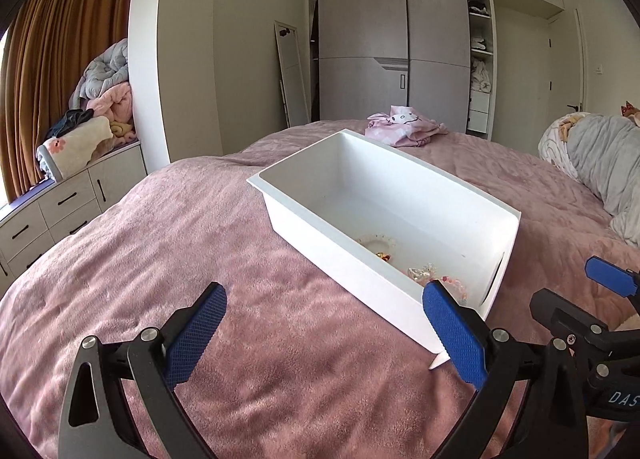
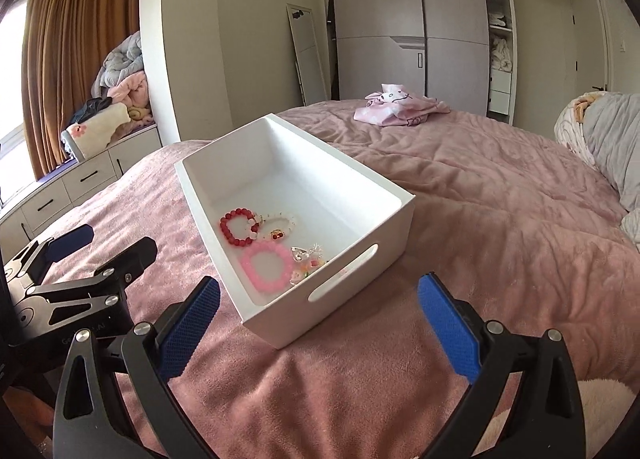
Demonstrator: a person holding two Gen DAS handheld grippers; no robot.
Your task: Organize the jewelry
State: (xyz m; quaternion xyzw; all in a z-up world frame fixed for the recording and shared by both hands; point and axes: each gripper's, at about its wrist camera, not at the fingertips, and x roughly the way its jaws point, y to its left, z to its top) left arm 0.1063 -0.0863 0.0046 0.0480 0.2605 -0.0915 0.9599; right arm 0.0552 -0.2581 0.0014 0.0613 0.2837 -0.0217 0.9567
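A white plastic bin (image 2: 208, 195) (image 1: 304, 227) stands on the pink bedspread. Inside it lie a red bead bracelet (image 2: 237, 227), a pink bead bracelet (image 2: 267, 267), a white bead bracelet (image 2: 280, 224) (image 1: 376, 241) and some small clear and pink pieces (image 2: 310, 259) (image 1: 424, 272). My right gripper (image 2: 320, 323) is open, just short of the bin's near end with the handle slot, holding nothing. My left gripper (image 1: 326, 331) is open beside the bin's near long wall, also holding nothing. Each gripper shows at the edge of the other's view.
A folded pink garment (image 2: 394, 105) lies far back on the bed (image 2: 500, 227). Grey and patterned bedding (image 2: 604, 131) is piled at the right. A drawer unit (image 1: 60, 203) with heaped blankets stands to the left, a wardrobe (image 1: 396, 55) behind.
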